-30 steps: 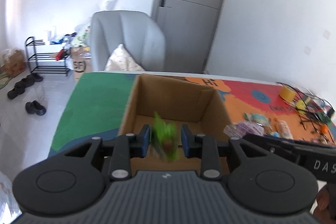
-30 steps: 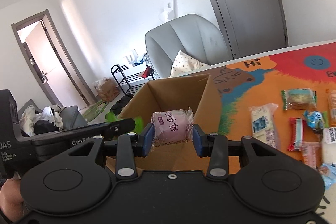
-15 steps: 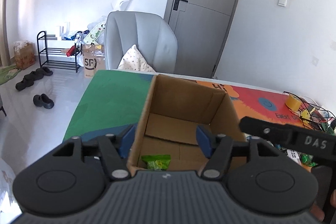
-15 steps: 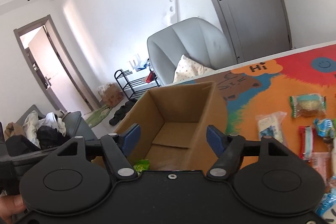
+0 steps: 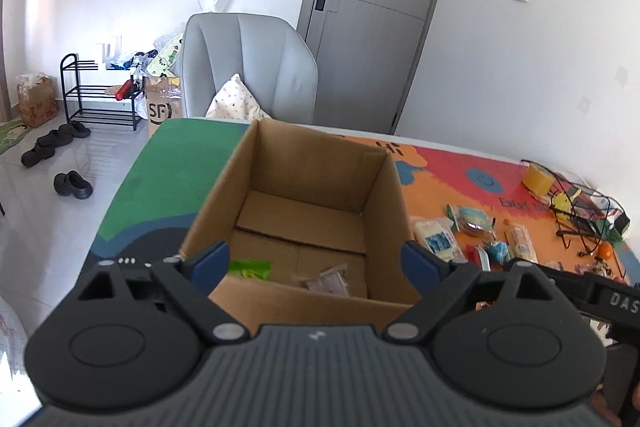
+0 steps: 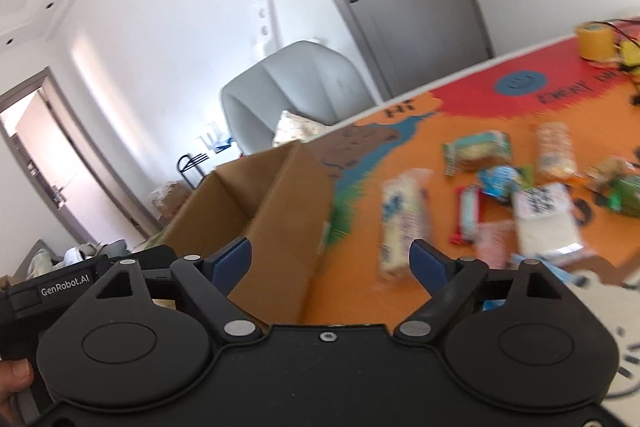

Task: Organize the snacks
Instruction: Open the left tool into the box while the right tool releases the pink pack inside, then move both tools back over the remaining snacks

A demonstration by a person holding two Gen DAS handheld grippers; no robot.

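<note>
An open cardboard box [image 5: 384, 183] stands on the colourful table mat; it also shows in the right wrist view [image 6: 288, 203]. Inside it lie a green snack packet [image 5: 250, 268] and a pink-purple packet [image 5: 326, 281]. My left gripper [image 5: 314, 263] is open and empty above the box's near wall. My right gripper [image 6: 332, 263] is open and empty, just right of the box, turned toward several loose snack packets [image 6: 404, 223] on the mat. The same loose snacks [image 5: 436, 237] lie right of the box in the left wrist view.
A grey armchair [image 5: 248, 67] with a pillow stands behind the table. A yellow tape roll [image 5: 536, 179] and a wire rack [image 5: 584, 215] sit at the table's far right. A shoe rack [image 5: 100, 95] and shoes are on the floor at left.
Both grippers opened and dropped their packets, green and pink-purple, into the box. The left gripper then drew back and rose; the right swung right toward the loose snacks.
</note>
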